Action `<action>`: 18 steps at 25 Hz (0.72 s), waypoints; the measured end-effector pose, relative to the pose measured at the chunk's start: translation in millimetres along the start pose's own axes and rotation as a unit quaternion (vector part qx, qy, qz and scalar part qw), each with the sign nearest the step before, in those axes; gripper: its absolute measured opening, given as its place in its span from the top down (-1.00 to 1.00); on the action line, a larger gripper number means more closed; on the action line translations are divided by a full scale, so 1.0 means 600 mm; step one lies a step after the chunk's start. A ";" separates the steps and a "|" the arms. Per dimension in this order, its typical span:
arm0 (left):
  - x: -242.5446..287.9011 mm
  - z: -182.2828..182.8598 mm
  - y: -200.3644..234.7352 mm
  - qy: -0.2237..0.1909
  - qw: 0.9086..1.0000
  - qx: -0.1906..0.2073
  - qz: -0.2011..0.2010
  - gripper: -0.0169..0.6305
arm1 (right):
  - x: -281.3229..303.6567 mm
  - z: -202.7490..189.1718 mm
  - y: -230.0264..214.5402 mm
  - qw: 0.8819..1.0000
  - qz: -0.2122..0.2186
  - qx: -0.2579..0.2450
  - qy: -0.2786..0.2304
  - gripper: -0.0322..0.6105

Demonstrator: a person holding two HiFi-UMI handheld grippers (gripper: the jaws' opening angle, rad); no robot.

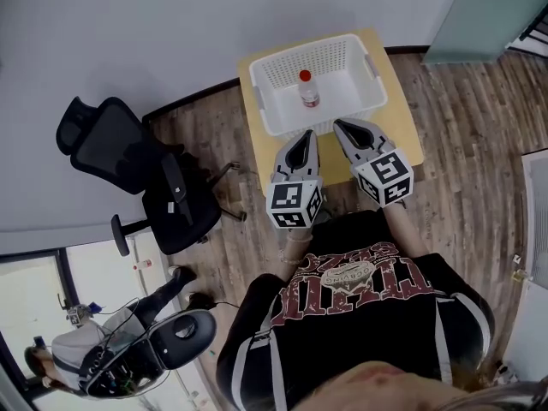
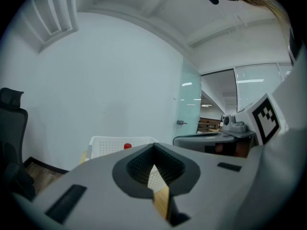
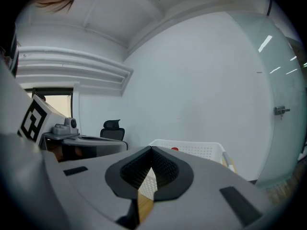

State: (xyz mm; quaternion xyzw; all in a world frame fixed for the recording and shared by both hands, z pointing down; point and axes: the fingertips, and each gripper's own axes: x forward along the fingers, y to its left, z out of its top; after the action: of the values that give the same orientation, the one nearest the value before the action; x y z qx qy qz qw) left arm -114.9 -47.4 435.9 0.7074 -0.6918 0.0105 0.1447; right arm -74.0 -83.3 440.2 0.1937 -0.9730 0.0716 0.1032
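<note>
**White basket, two grippers doing nothing**

Plastic basket (image 1: 287, 125) sits on the wooden worktop (image 1: 404, 122), with a red-capped bottle (image 1: 308, 92) standing inside. Just short of its near wall hover the left gripper (image 1: 309, 134) and right gripper (image 1: 339, 126), jaws pressed together on nothing. The gripper views only catch the bottle's cap; the basket wall hides the rest.

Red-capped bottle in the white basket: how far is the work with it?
Done: the small clear red-capped bottle stands upright in the white perforated plastic basket on the wooden table. In hand: nothing; the left gripper and right gripper are shut, empty, short of the basket. Left: neither touches the bottle yet.
</note>
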 end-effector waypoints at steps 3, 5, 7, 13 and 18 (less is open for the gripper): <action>0.012 0.003 0.018 0.000 1.000 -0.002 -0.005 0.81 | 0.017 0.003 -0.008 1.000 -0.007 0.000 0.001 0.85; 0.020 0.005 0.029 0.002 1.000 -0.003 -0.008 0.81 | 0.030 0.005 -0.011 1.000 -0.011 0.000 0.001 0.85; 0.030 0.006 0.039 0.005 1.000 -0.003 -0.014 0.81 | 0.043 0.007 -0.015 1.000 -0.014 0.001 0.002 0.85; 0.058 0.011 0.065 0.008 1.000 -0.004 -0.029 0.81 | 0.079 0.012 -0.026 1.000 -0.023 0.001 0.004 0.85; 0.080 0.014 0.082 0.013 0.999 -0.004 -0.040 0.81 | 0.100 0.014 -0.036 0.999 -0.032 0.004 0.007 0.85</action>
State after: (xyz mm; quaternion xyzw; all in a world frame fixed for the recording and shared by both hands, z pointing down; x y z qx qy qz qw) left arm -162.9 -96.3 447.6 0.7336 -0.6612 0.0113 0.1566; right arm -121.2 -126.1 448.0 0.2248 -0.9652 0.0734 0.1113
